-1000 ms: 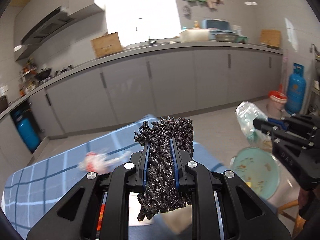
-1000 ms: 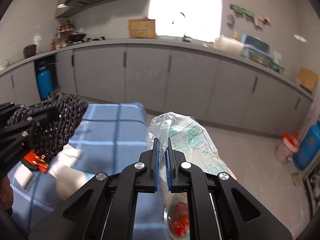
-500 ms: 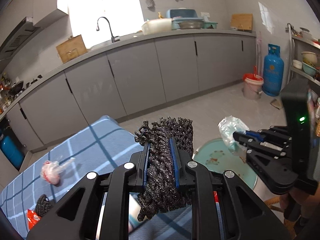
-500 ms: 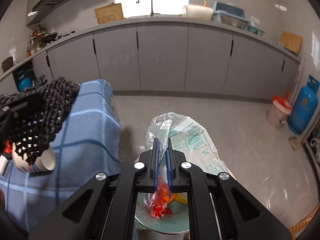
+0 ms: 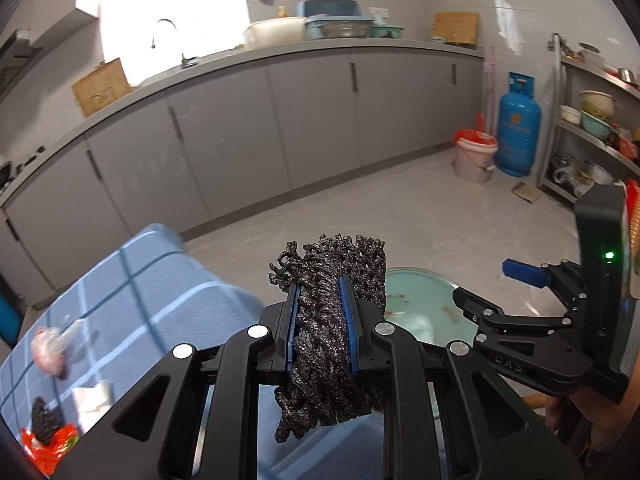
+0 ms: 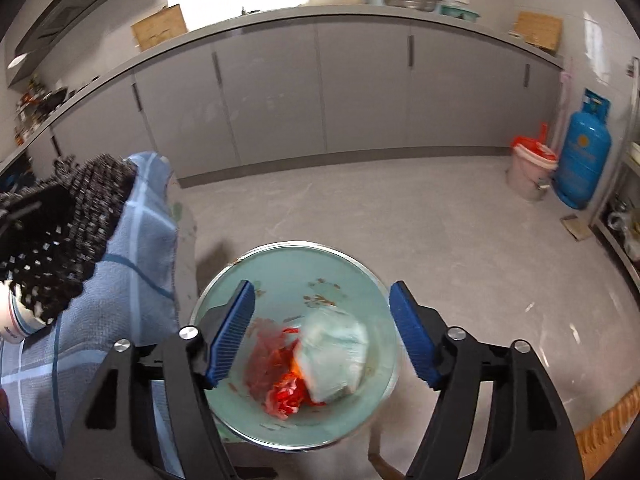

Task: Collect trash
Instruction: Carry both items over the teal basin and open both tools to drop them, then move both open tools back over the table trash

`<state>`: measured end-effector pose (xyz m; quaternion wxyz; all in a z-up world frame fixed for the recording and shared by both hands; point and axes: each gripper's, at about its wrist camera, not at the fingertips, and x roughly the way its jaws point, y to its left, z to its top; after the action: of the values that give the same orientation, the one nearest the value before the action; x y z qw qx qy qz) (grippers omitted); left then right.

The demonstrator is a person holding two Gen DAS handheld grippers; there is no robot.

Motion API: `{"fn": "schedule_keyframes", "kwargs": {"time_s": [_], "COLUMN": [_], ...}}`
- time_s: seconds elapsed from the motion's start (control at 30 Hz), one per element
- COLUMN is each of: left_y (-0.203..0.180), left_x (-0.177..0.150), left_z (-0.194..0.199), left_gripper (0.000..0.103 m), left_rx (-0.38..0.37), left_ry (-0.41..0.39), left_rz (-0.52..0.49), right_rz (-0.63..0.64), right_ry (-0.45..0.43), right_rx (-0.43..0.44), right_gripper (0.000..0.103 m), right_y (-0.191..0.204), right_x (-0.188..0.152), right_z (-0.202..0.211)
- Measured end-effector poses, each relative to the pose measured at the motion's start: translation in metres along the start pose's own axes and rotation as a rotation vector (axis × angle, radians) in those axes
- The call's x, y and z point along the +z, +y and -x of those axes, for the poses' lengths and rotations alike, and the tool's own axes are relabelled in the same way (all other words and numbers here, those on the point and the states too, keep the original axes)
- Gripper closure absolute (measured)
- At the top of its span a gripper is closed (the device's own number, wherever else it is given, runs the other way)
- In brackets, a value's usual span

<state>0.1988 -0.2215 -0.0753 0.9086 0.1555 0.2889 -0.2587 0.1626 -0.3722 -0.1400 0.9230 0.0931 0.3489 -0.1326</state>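
The landmark here is the round, pale-green basin (image 6: 352, 276), smooth and glossy with a thin metal-looking rim, standing just beside the corner of the table with the blue checked cloth (image 6: 132, 264). Inside it lies the collected trash: a crumpled, translucent plastic bag (image 6: 334, 354) with greenish print, touching a wrinkled red wrapper (image 6: 286, 394) on its table side; both are blurred, so their details are hard to read. Directly above the basin the right gripper (image 6: 322, 336) stands with its 2 blue ribbed pads (image 6: 232, 332) spread wide and nothing between them. On the table side of the basin, the left gripper (image 5: 320, 324) has its pads pinched tight on a black foam net sleeve (image 5: 330, 332), a knobbly, open-mesh thing that bunches above the fingers and hangs ragged below them, hiding part of the basin's rim in the left view. Farther from the basin, on the cloth, sit a pinkish bag twist (image 5: 50, 350), a white paper scrap (image 5: 92, 396), another small black mesh lump (image 5: 44, 422) and a red wrapper piece (image 5: 50, 446) cut off by the lens edge. A paper cup (image 6: 14, 320) shows only partly under the mesh in the right view. Beyond the basin the grey floor (image 6: 400, 208) runs open to the grey cabinets (image 6: 280, 92).
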Motion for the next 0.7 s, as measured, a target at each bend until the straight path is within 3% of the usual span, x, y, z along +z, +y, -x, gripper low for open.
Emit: {"fn": "schedule_keyframes", "kwargs": {"time_s": [0.07, 0.13, 0.17, 0.2, 0.23, 0.37, 0.7], "left_y": [-0.010, -0.019, -0.021, -0.023, -0.025, -0.024, 0.001], "left_x": [0.002, 0.000, 0.000, -0.003, -0.005, -0.014, -0.006], "left_z": [-0.009, -0.020, -0.024, -0.030, -0.033, -0.038, -0.020], "left_gripper": [0.083, 0.074, 0.064, 0.033, 0.022, 0.022, 0.016], "left_rx": [-0.023, -0.053, -0.049, -0.041, -0.026, -0.008, 0.002], "left_ry": [0.009, 0.031, 0.038, 0.045, 0.043, 0.065, 0.016], "left_rz": [-0.005, -0.014, -0.011, -0.010, -0.009, -0.015, 0.052], "right_rz": [-0.026, -0.058, -0.067, -0.077, -0.080, -0.078, -0.060], "right_ry": [-0.006, -0.014, -0.016, -0.018, -0.018, -0.019, -0.043], "right_rx": [-0.029, -0.065, -0.073, -0.081, -0.086, -0.078, -0.043], "right_gripper": [0.031, 0.030, 0.028, 0.026, 0.026, 0.026, 0.021], "right_y": [-0.011, -0.024, -0.029, -0.034, -0.036, -0.034, -0.017], "right_x": [-0.004, -0.009, -0.010, -0.011, -0.013, -0.014, -0.009], "right_z": [0.009, 0.017, 0.019, 0.022, 0.024, 0.028, 0.034]}}
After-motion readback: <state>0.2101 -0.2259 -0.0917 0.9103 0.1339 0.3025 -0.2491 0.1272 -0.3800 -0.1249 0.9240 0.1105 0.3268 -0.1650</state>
